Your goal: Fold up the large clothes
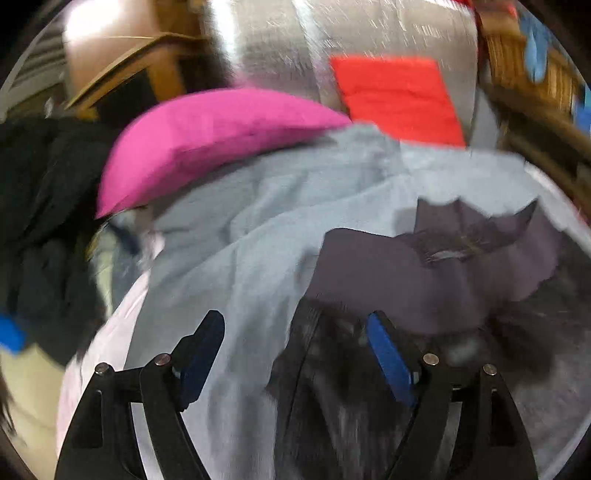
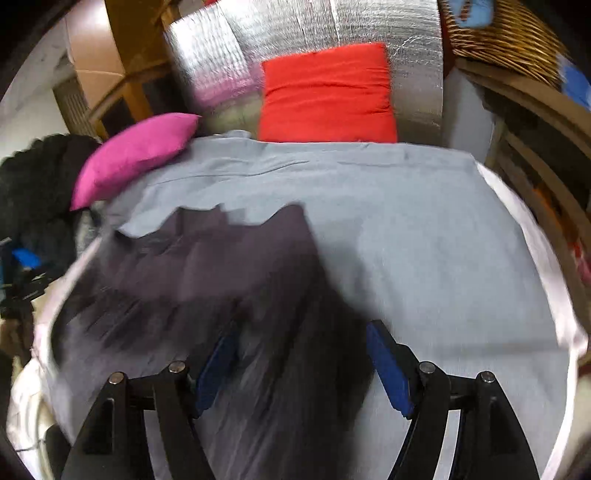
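Note:
A dark purple-grey garment (image 1: 424, 273) lies crumpled on a light grey sheet (image 1: 258, 240) that covers the bed. My left gripper (image 1: 295, 347) hovers open over the garment's near left part, and its blue pads (image 1: 388, 362) press on nothing. In the right wrist view the same garment (image 2: 221, 266) spreads to the left and centre of the grey sheet (image 2: 424, 240), blurred by motion. My right gripper (image 2: 303, 362) is open just above the garment's near right edge, with dark cloth showing below the gap but not pinched.
A pink pillow (image 2: 136, 155) and a red pillow (image 2: 325, 96) sit at the far end against a silver foil panel (image 2: 295, 29). A wicker basket (image 2: 506, 33) stands at the far right. Dark clothes (image 2: 37, 184) are piled off the left edge.

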